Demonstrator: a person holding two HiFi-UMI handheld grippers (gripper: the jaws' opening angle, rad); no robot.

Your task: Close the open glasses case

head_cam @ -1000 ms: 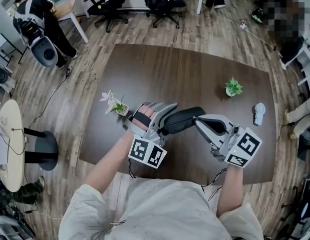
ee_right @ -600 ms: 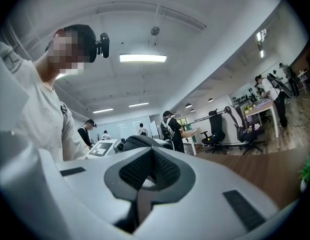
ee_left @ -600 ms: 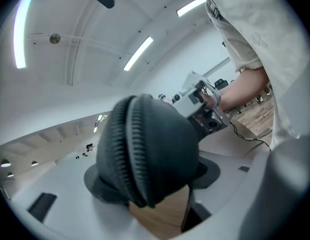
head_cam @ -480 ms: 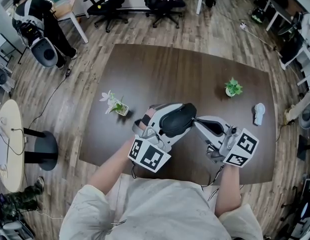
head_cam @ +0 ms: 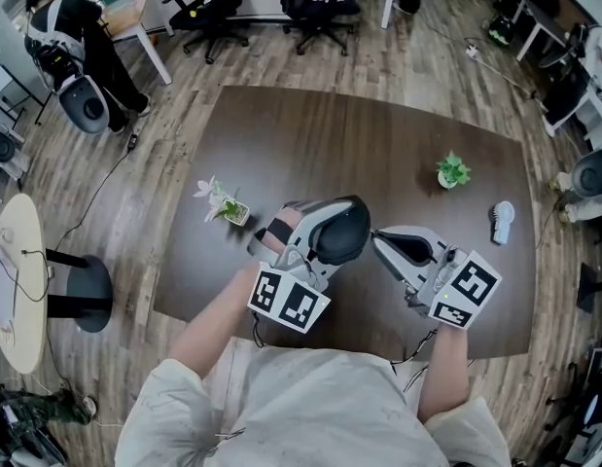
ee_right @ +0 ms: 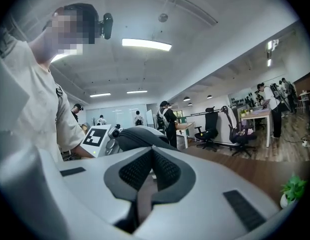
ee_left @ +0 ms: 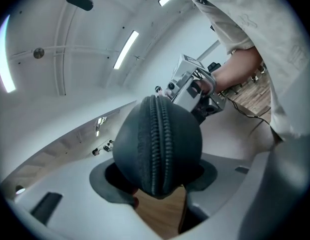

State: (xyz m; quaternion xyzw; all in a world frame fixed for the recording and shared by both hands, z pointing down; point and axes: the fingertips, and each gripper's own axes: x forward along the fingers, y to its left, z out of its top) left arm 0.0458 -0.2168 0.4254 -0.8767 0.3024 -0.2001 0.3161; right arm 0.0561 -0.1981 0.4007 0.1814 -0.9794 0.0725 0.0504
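**Glasses Case Gripped in Left Tongs Above Table**

The left tongs (head_cam: 318, 230) have just been closing on the dark grey, rounded, zippered fabric glasses case (head_cam: 341, 230). They grip it at the centre of the head view, zip edges together, above the dark brown wooden table (head_cam: 378, 134). The right tongs (head_cam: 377, 235), pressed together and empty, sit just right of the case.
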